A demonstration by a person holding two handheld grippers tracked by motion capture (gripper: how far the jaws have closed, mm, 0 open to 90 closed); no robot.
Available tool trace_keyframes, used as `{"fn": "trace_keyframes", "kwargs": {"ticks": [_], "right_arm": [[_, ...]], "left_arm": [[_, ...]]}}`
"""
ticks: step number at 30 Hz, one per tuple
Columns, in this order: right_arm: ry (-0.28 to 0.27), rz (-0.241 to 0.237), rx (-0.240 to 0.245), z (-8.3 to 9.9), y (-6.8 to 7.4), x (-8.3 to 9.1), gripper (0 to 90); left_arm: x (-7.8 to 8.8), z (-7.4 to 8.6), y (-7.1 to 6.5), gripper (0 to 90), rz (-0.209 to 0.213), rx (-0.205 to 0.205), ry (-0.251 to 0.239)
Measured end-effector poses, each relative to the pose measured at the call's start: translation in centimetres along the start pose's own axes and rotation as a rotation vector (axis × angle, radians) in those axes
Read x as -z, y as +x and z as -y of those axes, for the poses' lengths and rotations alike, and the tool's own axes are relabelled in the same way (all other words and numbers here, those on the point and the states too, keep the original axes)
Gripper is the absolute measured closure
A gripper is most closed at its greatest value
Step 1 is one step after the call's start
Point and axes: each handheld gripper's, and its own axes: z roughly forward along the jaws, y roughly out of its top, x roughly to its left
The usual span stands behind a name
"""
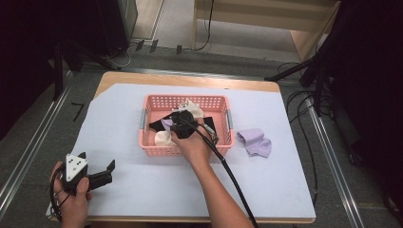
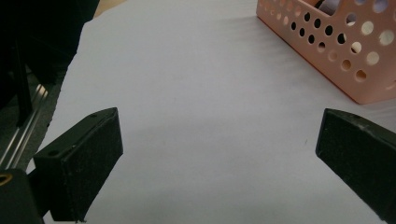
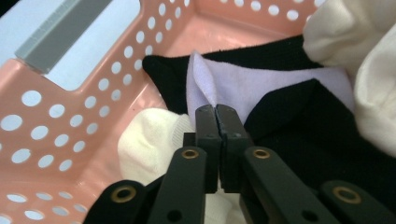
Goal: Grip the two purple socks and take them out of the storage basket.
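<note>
A pink perforated basket sits mid-table on a pale sheet and holds black, white and lilac socks. My right gripper reaches down into it; in the right gripper view my right gripper has its jaws pressed together on the raised edge of a lilac sock, which lies over black socks. White socks lie to either side. My left gripper rests low at the front left, open with nothing between its fingers, and looks toward the basket's corner.
Another lilac sock lies crumpled on the sheet right of the basket. The right gripper's cable trails back over the forearm. Metal rails and dark stands flank the table.
</note>
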Motion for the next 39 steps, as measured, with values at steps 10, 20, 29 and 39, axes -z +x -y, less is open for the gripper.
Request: {"fn": "trace_keyframes", "kwargs": {"ticks": [10, 20, 29, 39], "right_arm": [[-0.207, -0.096, -0.007, -0.3, 0.5, 2.7, 90.0], [-0.451, -0.176, 0.000, -1.7, 1.4, 8.8, 90.0], [-0.569, -0.066, -0.062, -0.8, -2.7, 12.4, 90.0], [-0.278, 0.095, -0.043, 2.8, -6.7, 7.6, 87.2]], "left_arm": [[-0.1, 0.0, 0.0, 1.3, 0.001, 0.003, -0.001], [0.0, 0.0, 0.0, 1.4, -0.003, -0.002, 0.001], [0.0, 0.0, 0.0, 1.4, -0.001, -0.004, 0.001], [-0.1, 0.0, 0.0, 1.4, -0.003, -0.005, 0.003]]}}
